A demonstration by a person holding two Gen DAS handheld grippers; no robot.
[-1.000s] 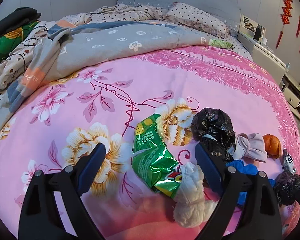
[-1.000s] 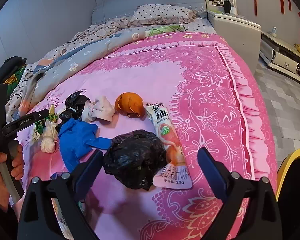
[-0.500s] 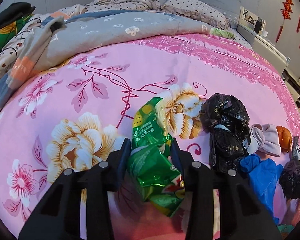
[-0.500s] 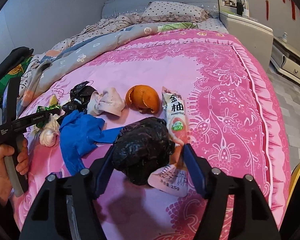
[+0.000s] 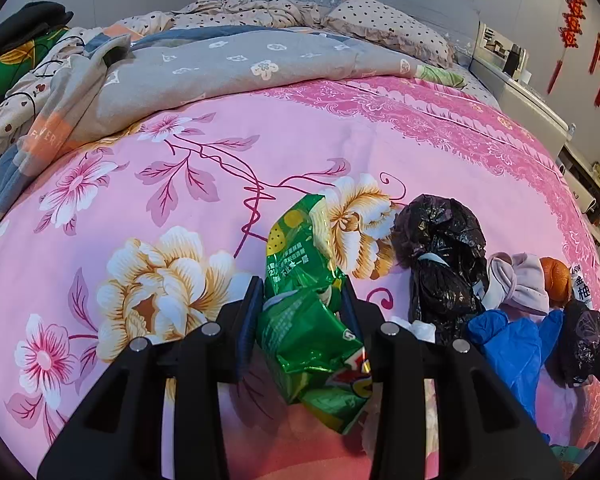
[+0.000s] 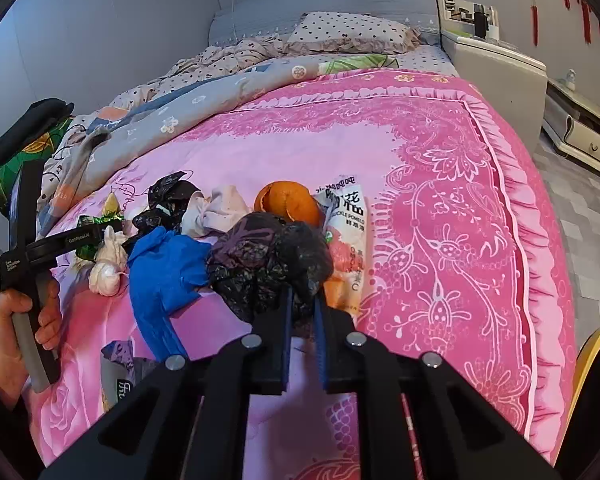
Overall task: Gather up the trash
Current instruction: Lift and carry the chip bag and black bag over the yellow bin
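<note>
both tongs clamped on trash on the pink bed

left wrist view: the left tongs (image 5: 302, 300) have just closed and now pinch the green snack bag (image 5: 300, 320) between both pads, its crumpled top sticking out past the tips over the pink floral bedspread (image 5: 180, 152). to the right lie a black plastic bag (image 5: 440, 256), a blue glove (image 5: 508, 344) and an orange peel (image 5: 556, 280).

right wrist view: the right tongs (image 6: 300, 304) have just closed almost fully on the near edge of another black bag wad (image 6: 268, 260), which bulges beyond the tips. a pomelo snack wrapper (image 6: 344, 240) lies just beside it, to the right. a hand (image 6: 16, 320) grips the other tool's handle at the left edge.
</note>
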